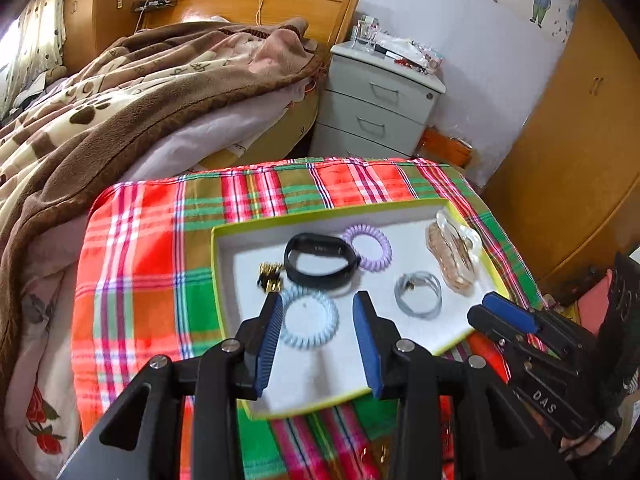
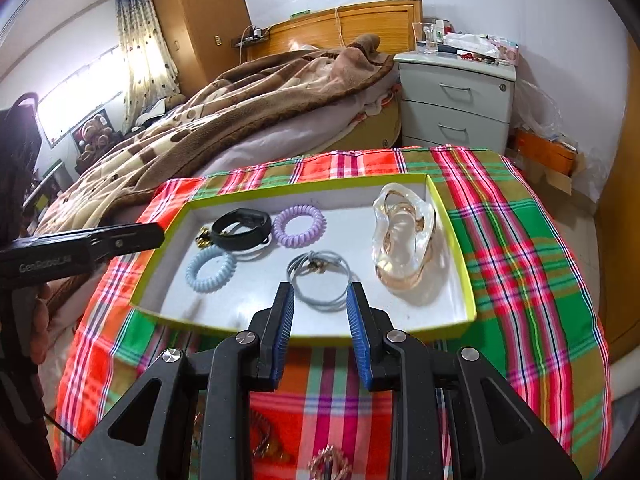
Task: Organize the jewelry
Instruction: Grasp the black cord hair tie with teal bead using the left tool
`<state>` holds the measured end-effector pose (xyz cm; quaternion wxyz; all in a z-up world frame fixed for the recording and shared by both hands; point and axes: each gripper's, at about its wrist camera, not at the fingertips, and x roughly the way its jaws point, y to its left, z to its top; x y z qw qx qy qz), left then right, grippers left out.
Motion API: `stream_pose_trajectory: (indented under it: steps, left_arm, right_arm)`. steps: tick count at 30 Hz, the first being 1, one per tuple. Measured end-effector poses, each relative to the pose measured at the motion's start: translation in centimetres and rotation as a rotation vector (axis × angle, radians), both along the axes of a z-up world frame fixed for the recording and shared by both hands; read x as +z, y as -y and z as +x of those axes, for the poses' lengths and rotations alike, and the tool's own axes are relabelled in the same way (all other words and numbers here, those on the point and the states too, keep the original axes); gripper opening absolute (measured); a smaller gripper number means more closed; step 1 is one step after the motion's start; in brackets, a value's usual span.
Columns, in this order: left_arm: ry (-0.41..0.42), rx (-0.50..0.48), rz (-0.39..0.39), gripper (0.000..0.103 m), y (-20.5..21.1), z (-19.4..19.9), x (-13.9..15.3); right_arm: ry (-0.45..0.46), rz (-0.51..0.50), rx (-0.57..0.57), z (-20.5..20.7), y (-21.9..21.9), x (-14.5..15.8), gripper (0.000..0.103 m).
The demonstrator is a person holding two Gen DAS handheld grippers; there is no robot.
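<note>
Plaid cloth (image 2: 520,240), tray (image 2: 460,240), blue coil (image 1: 310,316) seemingly between open left tongs (image 1: 318,304), grey ring (image 2: 319,276) before open right tongs (image 2: 320,296)

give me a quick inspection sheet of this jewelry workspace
surface: plaid cloth over a table.
job's things: tray holding black band, purple coil tie, blue coil tie, grey loop, clear hair claw, gold clip.
clutter: a few gold pieces on the cloth at the near edge, blurred.
grippers: left tongs open, empty; right tongs open, empty.
cables: one at the headboard.
surroundings: bed, nightstand.
</note>
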<state>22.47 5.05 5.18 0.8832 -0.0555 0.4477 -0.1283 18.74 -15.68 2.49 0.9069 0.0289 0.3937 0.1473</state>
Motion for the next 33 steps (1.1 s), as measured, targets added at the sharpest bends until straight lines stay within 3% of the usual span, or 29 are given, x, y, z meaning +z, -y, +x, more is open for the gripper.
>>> stream_pose_trajectory:
  steps: [15, 17, 19, 33]
  left_arm:
    - [-0.033, -0.042, -0.019, 0.041, -0.8, -8.8, -2.8]
    - [-0.045, -0.057, -0.019, 0.043, -0.5, -9.8, -3.5]
    - [-0.050, -0.074, 0.002, 0.043, 0.1, -10.4, -4.0]
    - [-0.047, -0.163, 0.066, 0.044, 2.6, -12.1, -5.7]
  right_arm:
    - [0.004, 0.013, 0.059, -5.3, -0.2, -0.5, 0.029]
    - [0.000, 0.014, 0.060, -5.9, -0.2, -0.7, 0.036]
    - [-0.004, 0.021, 0.061, -6.5, -0.2, -0.8, 0.040]
    - [-0.017, 0.039, 0.039, -8.9, 0.5, -1.4, 0.040]
